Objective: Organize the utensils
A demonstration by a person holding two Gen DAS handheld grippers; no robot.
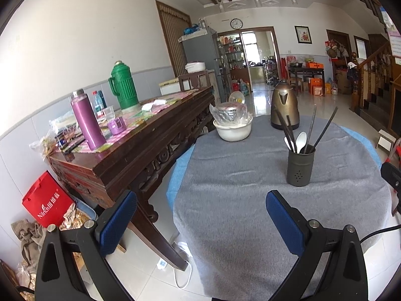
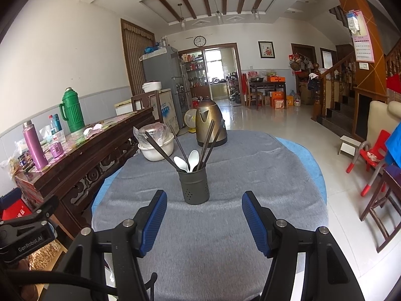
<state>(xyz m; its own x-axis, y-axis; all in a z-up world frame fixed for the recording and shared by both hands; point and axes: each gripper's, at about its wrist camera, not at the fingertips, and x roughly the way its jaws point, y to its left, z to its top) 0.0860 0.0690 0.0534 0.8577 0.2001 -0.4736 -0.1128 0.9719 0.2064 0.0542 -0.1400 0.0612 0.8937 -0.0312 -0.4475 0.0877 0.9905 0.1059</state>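
Grey cloth is covering the round surface (image 2: 225,238), and nothing loose is lying on it, so the sorting step is looking finished or close to it: every utensil in sight is already standing in the dark holder (image 2: 195,188). Going left to right, the left gripper (image 1: 200,223) is hanging over the near left edge of the surface with its blue fingers (image 1: 117,223) spread wide and nothing between them; the holder is sitting ahead and to its right, well apart. One white bowl (image 1: 233,131) carrying a plastic-wrapped metal pot is standing at the far left of the cloth, one brass-coloured kettle (image 1: 284,109) at the far middle, and the one holder nearer, roughly at the centre. The right gripper (image 2: 204,223) is pointing straight at the holder, near it but not touching, its fingers (image 2: 254,223) likewise parted and gripping nothing. Counting what the holder is keeping: two white spoons (image 2: 190,161) with bowls upward, and what is appearing to be five or six dark chopsticks (image 2: 208,140) fanning outward; the exact number is hard to tell where they are overlapping. Any next move is likely calling for little more than checking for stray pieces and drawing both grippers back without knocking the tall chopsticks.
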